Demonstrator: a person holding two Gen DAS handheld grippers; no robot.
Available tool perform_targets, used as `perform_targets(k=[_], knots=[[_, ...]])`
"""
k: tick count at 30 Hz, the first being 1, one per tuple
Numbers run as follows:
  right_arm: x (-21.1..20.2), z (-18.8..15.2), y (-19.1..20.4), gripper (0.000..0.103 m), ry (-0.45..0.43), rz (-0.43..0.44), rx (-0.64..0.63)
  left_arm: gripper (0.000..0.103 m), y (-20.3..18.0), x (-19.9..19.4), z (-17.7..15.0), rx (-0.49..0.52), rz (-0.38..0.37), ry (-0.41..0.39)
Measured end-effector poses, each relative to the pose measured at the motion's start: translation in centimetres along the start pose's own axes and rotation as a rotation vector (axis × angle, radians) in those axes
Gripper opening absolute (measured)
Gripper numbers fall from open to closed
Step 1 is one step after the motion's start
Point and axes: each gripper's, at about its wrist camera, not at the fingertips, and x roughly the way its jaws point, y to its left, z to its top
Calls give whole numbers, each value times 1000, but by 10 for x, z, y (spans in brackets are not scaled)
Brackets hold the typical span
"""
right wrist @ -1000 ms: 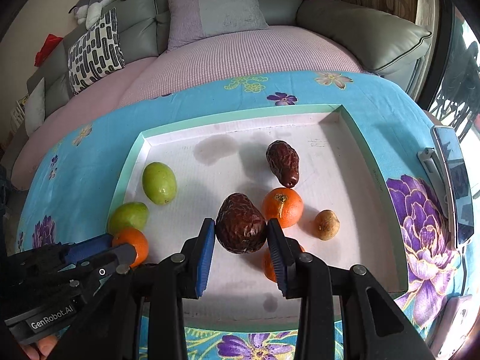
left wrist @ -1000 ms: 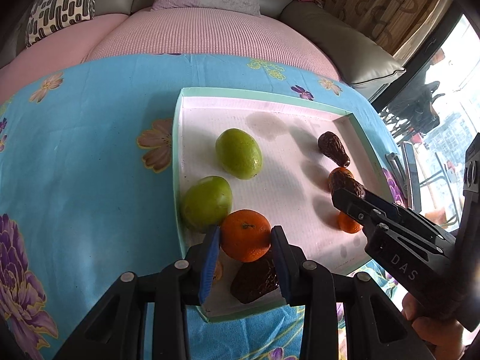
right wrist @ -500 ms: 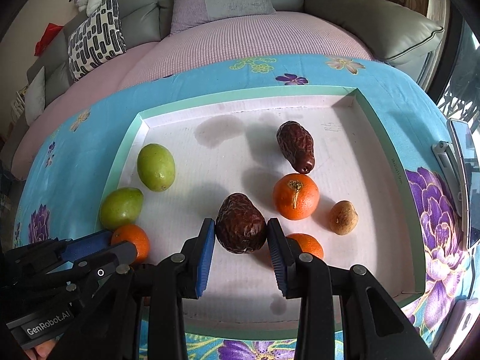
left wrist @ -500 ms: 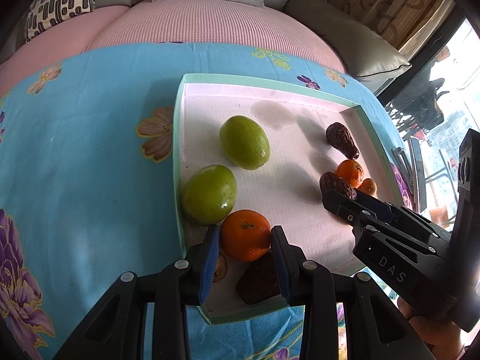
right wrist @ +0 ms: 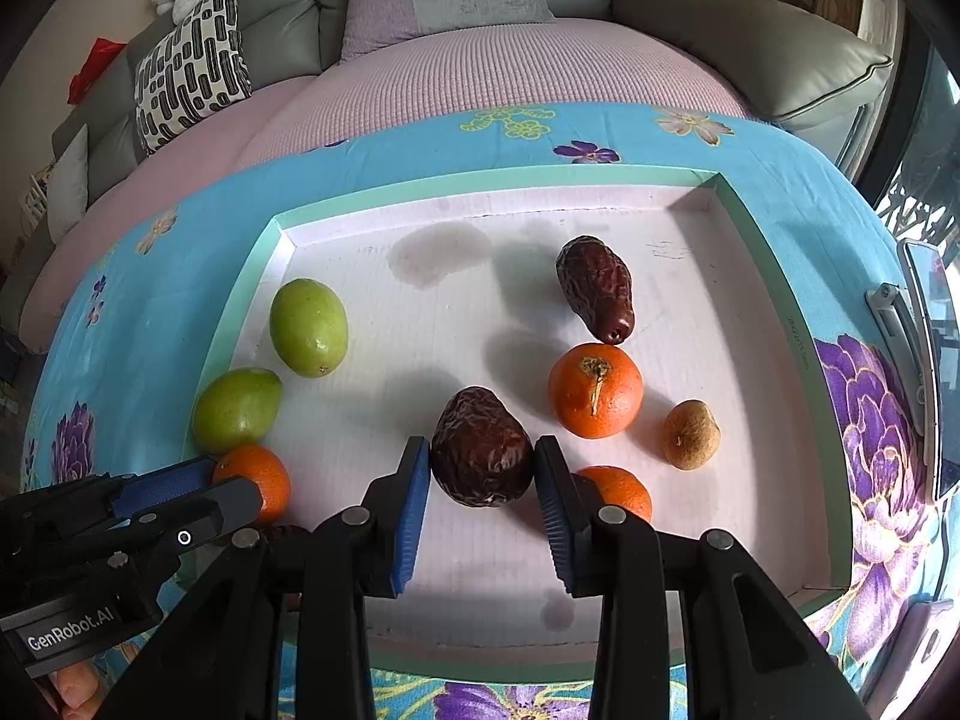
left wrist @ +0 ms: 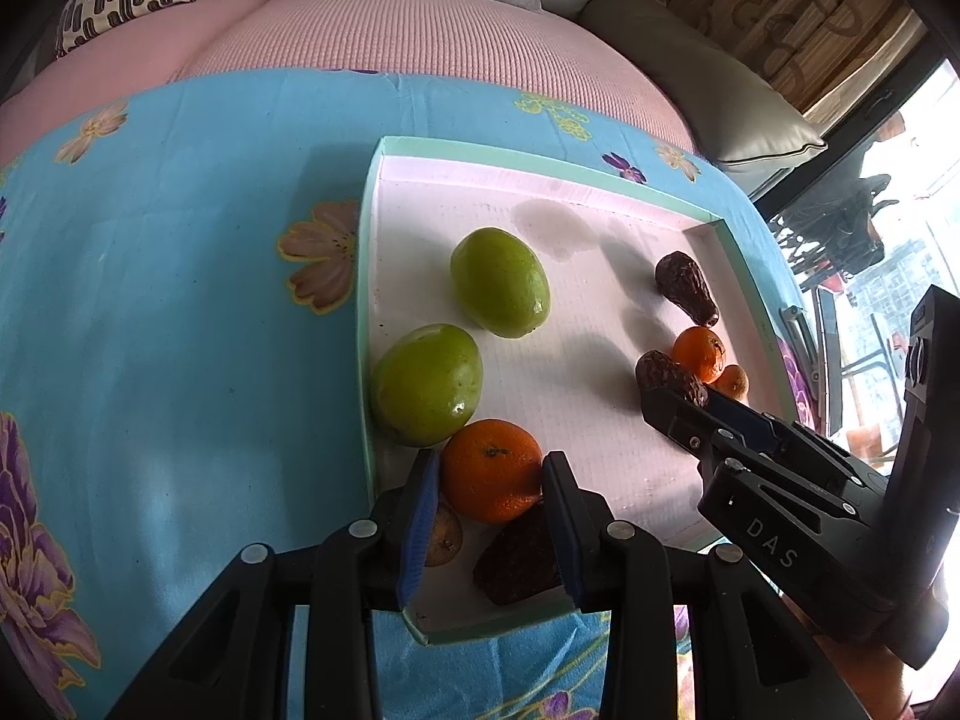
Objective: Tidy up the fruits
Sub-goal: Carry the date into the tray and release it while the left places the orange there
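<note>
Two grippers at work over one tray (right wrist: 774,276), mint-rimmed with a white floor, set on a blue flowered cloth (left wrist: 180,300). Left gripper (left wrist: 489,474) clamped on an orange (left wrist: 491,469) at the tray's near left corner, blue pads pressed against both of its sides. Just beyond that orange, touching or nearly so, a green fruit (left wrist: 427,383) against the left wall; a second green fruit (left wrist: 499,290) a little farther in. Under the left fingers, a small tan fruit (left wrist: 444,534) and a dark wrinkled fruit (left wrist: 519,558), both partly hidden. Right gripper (right wrist: 482,465) closed on a large wrinkled brown fruit (right wrist: 482,447) near the tray's middle, pads touching each flank. Beside it to the right, an orange with a stem (right wrist: 595,390), a small tan round fruit (right wrist: 691,435) next to that, and another orange (right wrist: 618,489) half hidden behind the right finger. Farther back, an elongated brown wrinkled fruit (right wrist: 595,288) lying alone. Cannot tell whether either held fruit rests on the tray floor or hangs slightly above it. Beyond the cloth, a pink cushion surface (right wrist: 480,78) and grey sofa backs (right wrist: 750,42).
</note>
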Motion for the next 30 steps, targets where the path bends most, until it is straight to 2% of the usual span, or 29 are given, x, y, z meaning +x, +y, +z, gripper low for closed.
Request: perform_targets(k=[13, 14, 15, 16, 17, 25, 30], knots=[[1, -1, 0, 37, 0, -1, 1, 39, 4, -2, 1, -17, -20, 16], [1, -1, 0, 37, 0, 1, 3, 40, 4, -2, 1, -19, -22, 19], [0, -1, -1, 37, 0, 3, 6, 46, 4, -4, 1, -19, -25, 18], [0, -1, -1, 37, 0, 3, 7, 52, 4, -5, 1, -20, -28, 13], [0, -1, -2, 37, -1, 4, 9, 53, 3, -8, 2, -17, -31, 8], [-13, 2, -2, 37, -47, 6, 13, 53, 0, -29, 5, 7, -41, -41], [-15, 3, -2, 37, -57, 9, 14, 58, 16, -47, 10, -34, 4, -114]])
